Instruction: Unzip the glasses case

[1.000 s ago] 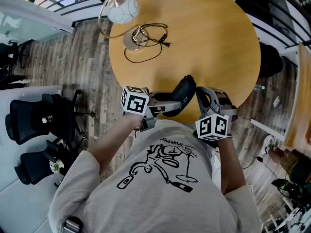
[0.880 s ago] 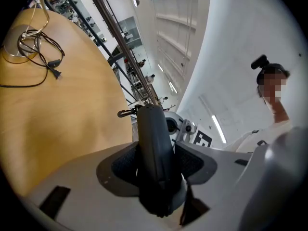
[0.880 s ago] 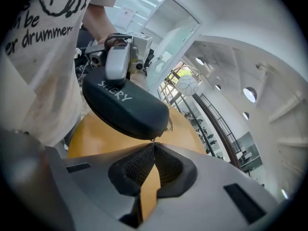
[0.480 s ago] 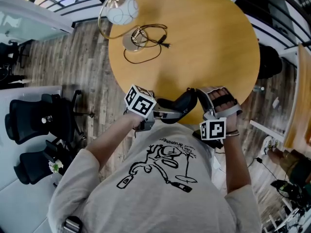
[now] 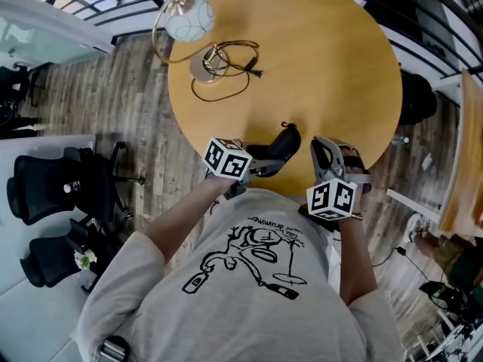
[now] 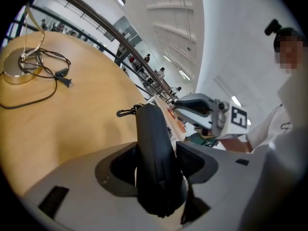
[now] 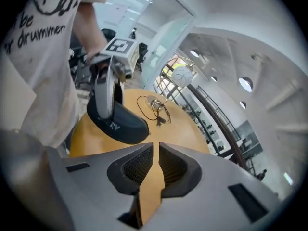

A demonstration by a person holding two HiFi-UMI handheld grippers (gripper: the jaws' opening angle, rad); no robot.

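T-shirt [image 7: 43, 13] print, right gripper view: part of a black line, "be", and below it "drummer"; the start of each line is cut off.
T-shirt print, head view: "drummer" above a line drawing; the words before it are too small to read.
Glasses case [image 7: 118, 124]: a small white mark on the side, not legible.
Left marker cube [image 5: 227, 159]: black-and-white squares only, no letters.
Right marker cube [image 5: 331, 198]: the same.

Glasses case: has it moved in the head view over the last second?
Yes. Against the round table, the glasses case now looks smaller, so it has sunk toward the tabletop, and its upper end sits slightly further left.
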